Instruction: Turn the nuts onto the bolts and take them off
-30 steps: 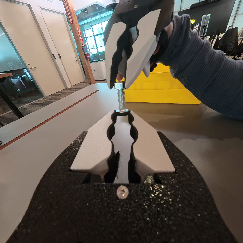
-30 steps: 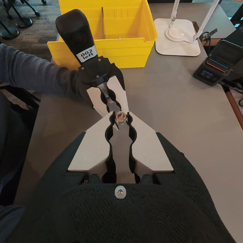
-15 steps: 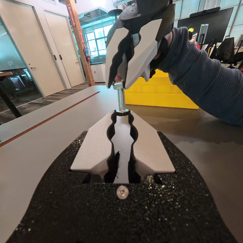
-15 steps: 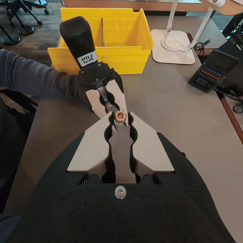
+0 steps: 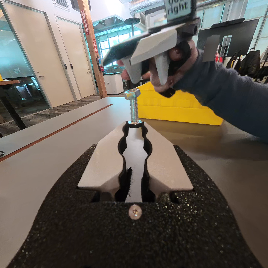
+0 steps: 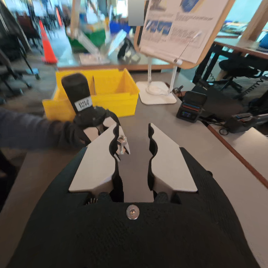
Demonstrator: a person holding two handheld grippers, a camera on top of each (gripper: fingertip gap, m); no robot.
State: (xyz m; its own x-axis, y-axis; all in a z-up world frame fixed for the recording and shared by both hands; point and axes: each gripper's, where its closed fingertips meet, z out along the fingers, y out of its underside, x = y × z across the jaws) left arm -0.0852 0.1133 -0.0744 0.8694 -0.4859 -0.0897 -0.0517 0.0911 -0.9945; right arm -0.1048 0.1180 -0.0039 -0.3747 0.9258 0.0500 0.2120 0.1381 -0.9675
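Right gripper [image 6: 134,129] lifted; nut [image 5: 132,93] perhaps seated.

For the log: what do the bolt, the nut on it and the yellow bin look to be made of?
Bolt: bright plated steel, by its silvery shine and crisp threads; the plating type is open. It stands upright, head clamped in the left gripper.
Nut: same shiny metal, with glinting hex flats, sitting at the bolt's top.
Yellow bin: moulded plastic, likely, given its even opaque colour, thin walls and smooth matte faces.

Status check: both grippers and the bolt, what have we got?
Left gripper shut on head of upright silver threaded bolt. Silver hex nut on bolt's top end. Right gripper open, clear of nut. Nothing obstructing.
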